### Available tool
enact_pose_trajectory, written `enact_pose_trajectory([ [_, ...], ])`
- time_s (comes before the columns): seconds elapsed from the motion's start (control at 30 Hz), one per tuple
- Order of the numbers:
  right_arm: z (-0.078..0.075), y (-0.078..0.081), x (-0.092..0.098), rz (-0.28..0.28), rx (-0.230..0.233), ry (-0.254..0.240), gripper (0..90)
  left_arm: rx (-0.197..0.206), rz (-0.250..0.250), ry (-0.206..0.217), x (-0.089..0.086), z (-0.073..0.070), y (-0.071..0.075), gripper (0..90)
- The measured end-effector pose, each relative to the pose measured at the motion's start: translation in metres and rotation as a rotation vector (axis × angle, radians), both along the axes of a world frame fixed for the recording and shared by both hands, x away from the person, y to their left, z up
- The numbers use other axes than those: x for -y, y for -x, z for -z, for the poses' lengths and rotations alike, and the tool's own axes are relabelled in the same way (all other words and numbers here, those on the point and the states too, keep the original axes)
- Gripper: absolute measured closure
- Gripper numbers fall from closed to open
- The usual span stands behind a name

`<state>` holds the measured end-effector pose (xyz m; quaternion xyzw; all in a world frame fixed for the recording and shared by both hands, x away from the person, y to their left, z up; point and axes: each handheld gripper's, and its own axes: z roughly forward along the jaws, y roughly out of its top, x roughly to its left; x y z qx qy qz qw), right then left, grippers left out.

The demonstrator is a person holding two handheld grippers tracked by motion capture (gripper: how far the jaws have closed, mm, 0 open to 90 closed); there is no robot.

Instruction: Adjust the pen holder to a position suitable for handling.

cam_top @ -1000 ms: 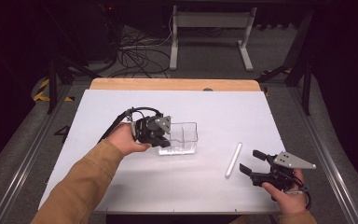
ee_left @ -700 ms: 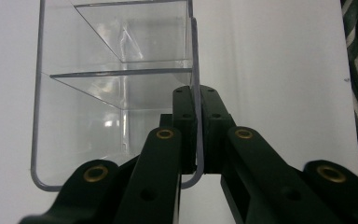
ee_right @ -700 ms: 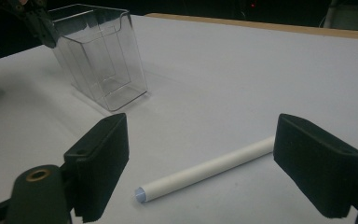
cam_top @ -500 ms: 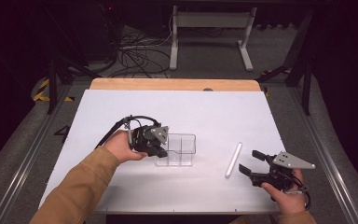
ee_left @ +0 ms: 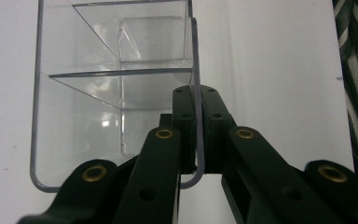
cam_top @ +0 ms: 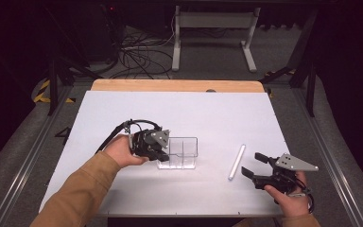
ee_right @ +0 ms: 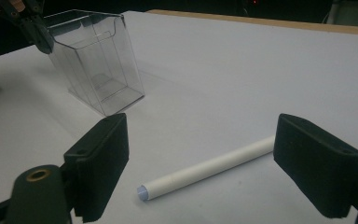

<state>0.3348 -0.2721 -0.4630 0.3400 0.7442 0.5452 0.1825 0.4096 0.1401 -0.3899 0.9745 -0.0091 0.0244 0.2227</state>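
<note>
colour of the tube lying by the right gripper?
White tube, plain, no markings; clearest in the right gripper view.

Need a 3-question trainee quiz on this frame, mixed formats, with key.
1. True or false: the left gripper is clamped on a wall of the clear box.
2. The white tube is: A) inside the box, B) lying on the table, C) held by the right gripper.
3. Fill in: the right gripper's jaws are ____.
Key: 1 true; 2 B; 3 open.
</note>
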Motion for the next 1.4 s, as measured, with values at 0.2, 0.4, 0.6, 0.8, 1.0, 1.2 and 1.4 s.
enact_pose_trajectory([
  [0.2,-0.001,0.000,0.000,0.000,0.002,-0.002,18.9,-0.020,-0.020,0.002,-0.001,-0.003,0.005,60.3],
  [0.4,-0.002,0.001,-0.002,-0.005,0.004,-0.006,18.9,-0.028,-0.034,-0.006,0.001,0.000,0.013,55.2],
  [0.6,-0.002,0.000,-0.002,-0.008,0.003,-0.004,18.8,-0.027,-0.085,-0.035,0.007,0.000,0.014,47.5],
  [0.8,-0.002,0.001,-0.001,-0.006,0.007,-0.003,18.9,-0.011,-0.122,0.013,0.002,-0.007,0.014,46.4],
  [1.0,-0.003,-0.001,0.000,0.001,0.010,0.002,18.4,0.022,-0.154,0.108,-0.009,-0.021,0.019,43.0],
  [1.2,-0.010,0.002,0.001,0.027,0.051,0.003,15.6,0.091,-0.227,0.271,-0.032,-0.036,0.028,34.3],
  [1.4,-0.018,0.001,-0.005,0.037,0.084,0.034,14.1,0.133,-0.321,0.456,-0.059,-0.044,0.040,24.9],
])
